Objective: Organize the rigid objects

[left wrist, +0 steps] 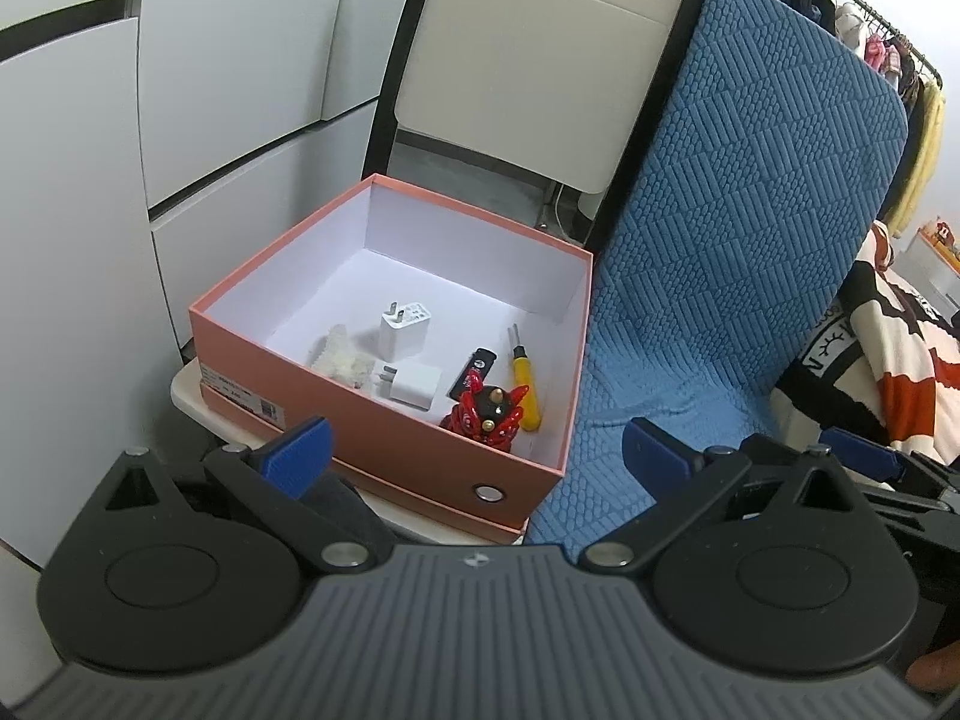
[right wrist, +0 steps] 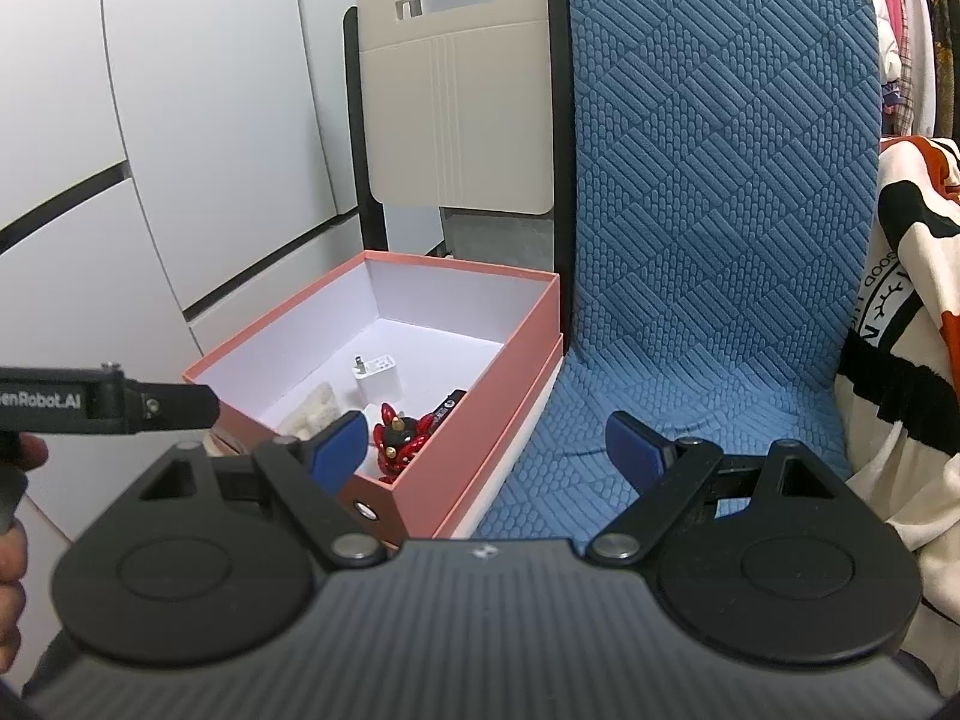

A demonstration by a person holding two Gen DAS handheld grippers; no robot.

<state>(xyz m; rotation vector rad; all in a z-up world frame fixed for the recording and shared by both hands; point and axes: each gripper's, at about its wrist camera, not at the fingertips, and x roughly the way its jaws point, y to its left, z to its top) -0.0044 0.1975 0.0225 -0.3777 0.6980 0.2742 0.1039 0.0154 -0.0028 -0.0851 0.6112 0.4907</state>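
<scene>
Both tools empty, fingers apart: left tool (left wrist: 477,450) hovers near the pink box (left wrist: 384,438), right tool (right wrist: 486,441) over the near edge of the blue chair seat (right wrist: 690,420).

Box sits on a beige folding chair (left wrist: 540,60), left of the blue seat. Already inside, near end: two white chargers (left wrist: 405,330) (left wrist: 414,384), red figurine (left wrist: 486,414), yellow-handled screwdriver (left wrist: 525,387), black stick-shaped item (left wrist: 474,372), a white fuzzy thing (left wrist: 336,354) at left.

Blue seat looks bare, no loose items visible outside the box. Judging by that, sorting prob. done or nearly so; box has no lid on, none in view.
</scene>
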